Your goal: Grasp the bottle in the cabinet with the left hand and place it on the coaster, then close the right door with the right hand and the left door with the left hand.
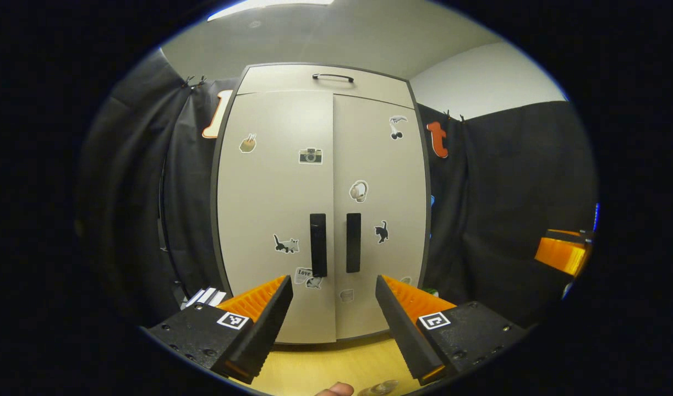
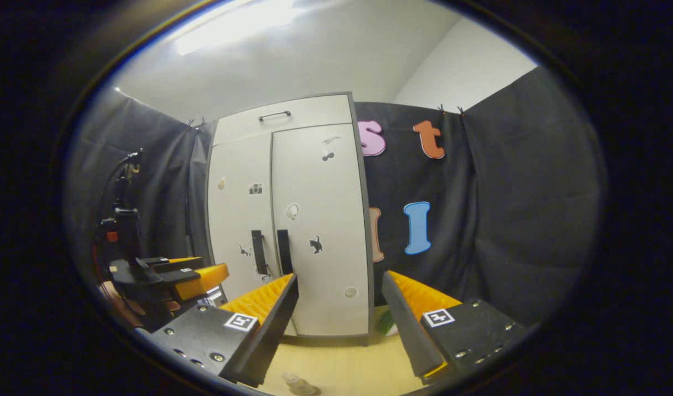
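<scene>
1. The cabinet (image 1: 322, 209) stands upright at the far side of the wooden desk (image 1: 325, 368), in front of the black cloth wall. Both of its doors are shut, and their edges meet down the middle.
2. The left door (image 1: 275, 220) and the right door (image 1: 380, 220) each carry a dark vertical handle beside the centre seam, and small stickers are scattered over both. A drawer front with a thin bar handle (image 1: 333, 77) sits above them.
3. The left tongs (image 1: 333, 313) are held open and empty, facing the handles from the near side, apart from the doors.
4. The right tongs (image 2: 339, 313) are open and empty as well, facing the cabinet's right door (image 2: 317, 231) at a slant from the right.
5. In the right gripper view, the left tongs (image 2: 176, 272) appear to the left, near the cabinet's left side.
6. A clear bottle (image 2: 299, 383) stands on the desk at the near edge of the right gripper view; something clear (image 1: 377, 388) also shows at the near edge of the left gripper view. I cannot tell whether a coaster lies under it.
</scene>
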Tool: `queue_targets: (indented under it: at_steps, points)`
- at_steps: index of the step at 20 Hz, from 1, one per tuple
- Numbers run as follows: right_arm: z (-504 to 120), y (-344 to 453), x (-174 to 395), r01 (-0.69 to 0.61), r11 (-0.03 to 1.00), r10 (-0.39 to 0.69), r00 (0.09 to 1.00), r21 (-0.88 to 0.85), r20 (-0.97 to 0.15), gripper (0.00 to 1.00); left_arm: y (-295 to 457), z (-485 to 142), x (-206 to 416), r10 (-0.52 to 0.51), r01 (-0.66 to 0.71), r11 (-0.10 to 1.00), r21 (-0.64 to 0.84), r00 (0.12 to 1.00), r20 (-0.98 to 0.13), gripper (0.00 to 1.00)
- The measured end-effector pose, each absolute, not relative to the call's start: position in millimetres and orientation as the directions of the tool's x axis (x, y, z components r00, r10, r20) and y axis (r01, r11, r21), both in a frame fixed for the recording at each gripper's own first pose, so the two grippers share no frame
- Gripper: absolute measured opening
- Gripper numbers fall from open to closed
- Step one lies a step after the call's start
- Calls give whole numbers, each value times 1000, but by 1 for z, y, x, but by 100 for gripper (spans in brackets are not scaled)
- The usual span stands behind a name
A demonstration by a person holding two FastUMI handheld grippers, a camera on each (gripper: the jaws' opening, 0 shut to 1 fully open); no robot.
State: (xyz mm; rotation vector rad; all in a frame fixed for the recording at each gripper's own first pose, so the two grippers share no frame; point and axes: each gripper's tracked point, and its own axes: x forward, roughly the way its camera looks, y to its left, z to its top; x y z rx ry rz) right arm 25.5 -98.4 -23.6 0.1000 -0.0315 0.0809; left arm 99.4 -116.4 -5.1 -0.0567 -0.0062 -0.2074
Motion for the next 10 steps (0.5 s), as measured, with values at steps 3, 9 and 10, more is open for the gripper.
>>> queue_targets:
  at_steps: [3, 9, 10]
  points:
    - [-17, -102, 31, -110, 986, 106, 994, 128, 39, 89, -127, 4, 103, -200, 201, 977, -66, 980, 19, 96]
    - [-9, -116, 34, -156, 980, 148, 986, 123, 73, 94, -147, 12, 105, -195, 197, 979, -61, 980, 42, 96]
    - [-11, -119, 35, -154, 981, 147, 987, 115, 69, 89, -152, 12, 105, -193, 195, 979, -58, 981, 38, 96]
